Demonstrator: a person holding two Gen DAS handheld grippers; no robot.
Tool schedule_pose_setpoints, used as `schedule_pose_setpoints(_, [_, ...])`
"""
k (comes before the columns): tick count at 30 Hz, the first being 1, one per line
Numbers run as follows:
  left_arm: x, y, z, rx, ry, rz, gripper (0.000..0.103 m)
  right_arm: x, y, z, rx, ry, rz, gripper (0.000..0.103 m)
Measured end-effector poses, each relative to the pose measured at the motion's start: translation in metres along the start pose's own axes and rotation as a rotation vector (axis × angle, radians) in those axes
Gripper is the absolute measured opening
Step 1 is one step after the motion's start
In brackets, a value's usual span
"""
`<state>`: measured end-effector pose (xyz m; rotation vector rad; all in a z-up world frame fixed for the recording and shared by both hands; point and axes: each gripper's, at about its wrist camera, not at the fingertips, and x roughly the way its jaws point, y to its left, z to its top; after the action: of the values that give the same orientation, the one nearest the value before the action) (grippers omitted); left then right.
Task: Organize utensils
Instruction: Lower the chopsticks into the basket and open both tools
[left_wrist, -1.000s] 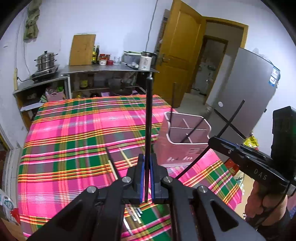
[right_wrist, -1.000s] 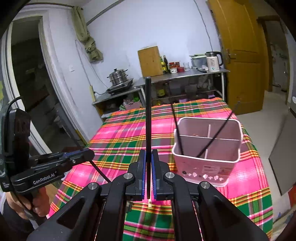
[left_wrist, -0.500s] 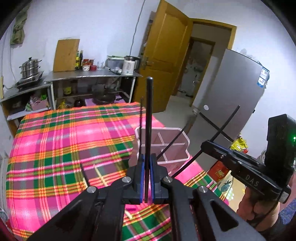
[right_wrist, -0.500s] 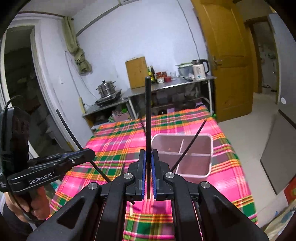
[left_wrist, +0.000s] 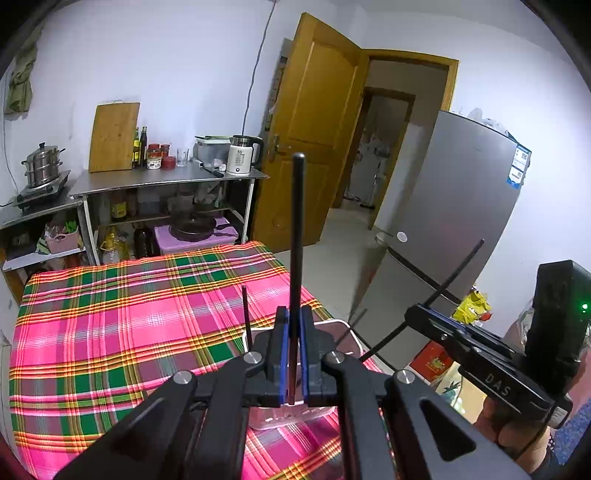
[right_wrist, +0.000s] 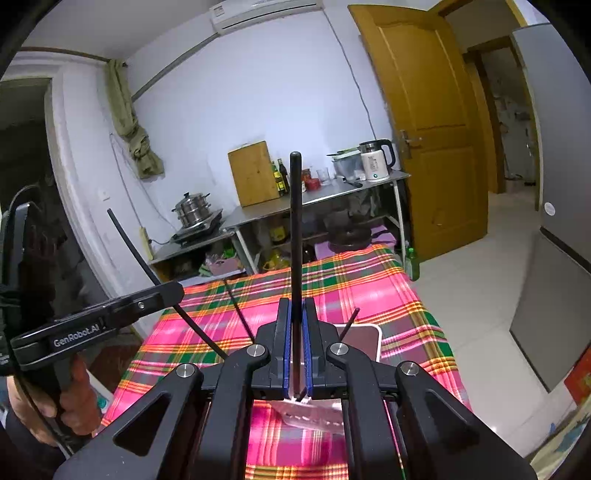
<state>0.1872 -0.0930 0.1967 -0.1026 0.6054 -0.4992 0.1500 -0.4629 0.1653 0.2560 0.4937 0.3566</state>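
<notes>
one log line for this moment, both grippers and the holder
left gripper: shut on black chopstick | right gripper: shut on second black chopstick | pink holder: beneath both, two chopsticks inside

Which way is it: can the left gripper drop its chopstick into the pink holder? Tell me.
Probably yes. The left gripper, shut on a black chopstick, hangs right over the pink utensil holder; nothing sits between them.
</notes>
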Motion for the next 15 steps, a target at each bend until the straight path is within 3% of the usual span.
schedule_pose_setpoints(15, [0.058,0.024,-0.037,-0.042,0.115,0.024,0.006,0.061,-0.016,-0.040,0.042,0.146,-0.003,0.005])
